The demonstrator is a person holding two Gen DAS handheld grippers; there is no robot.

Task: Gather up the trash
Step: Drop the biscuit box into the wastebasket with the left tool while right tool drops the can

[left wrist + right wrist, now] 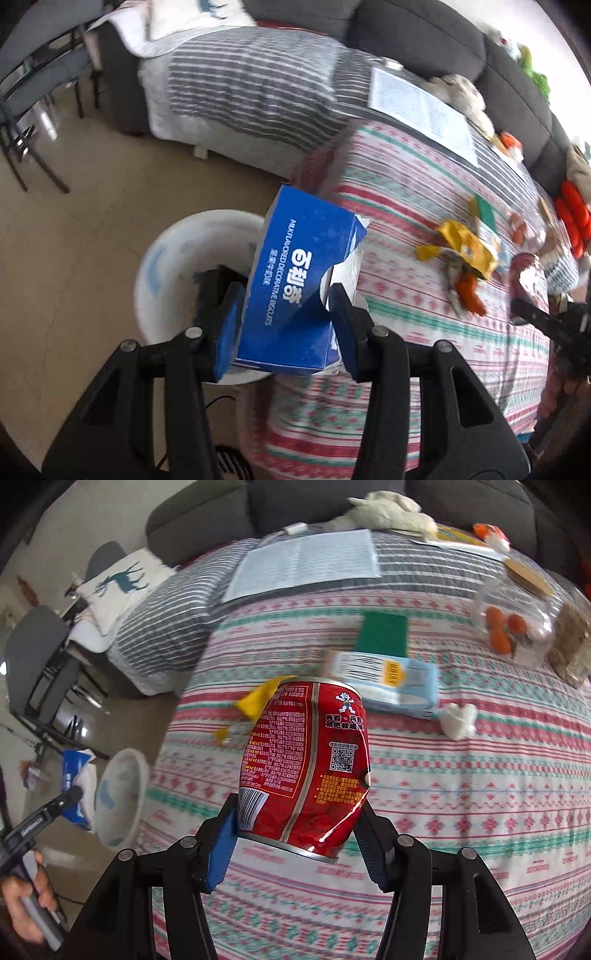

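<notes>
My left gripper (286, 295) is shut on a torn blue biscuit box (299, 280) and holds it over the rim of a white bin (166, 266) that stands on the floor beside the table. My right gripper (299, 812) is shut on a dented red can (310, 760) and holds it above the patterned tablecloth (443, 794). On the table lie a yellow wrapper (465, 247), a light blue packet (388, 683), a green pad (384, 635) and a crumpled white tissue (458, 720). The bin (118, 797) and the blue box (75, 775) also show at the left of the right wrist view.
A clear jar with oranges (513, 627) and a printed paper sheet (306, 561) sit at the table's far side. A grey sofa with a striped cover (251, 85) stands behind. Dark chairs (33, 110) stand at the left on the floor.
</notes>
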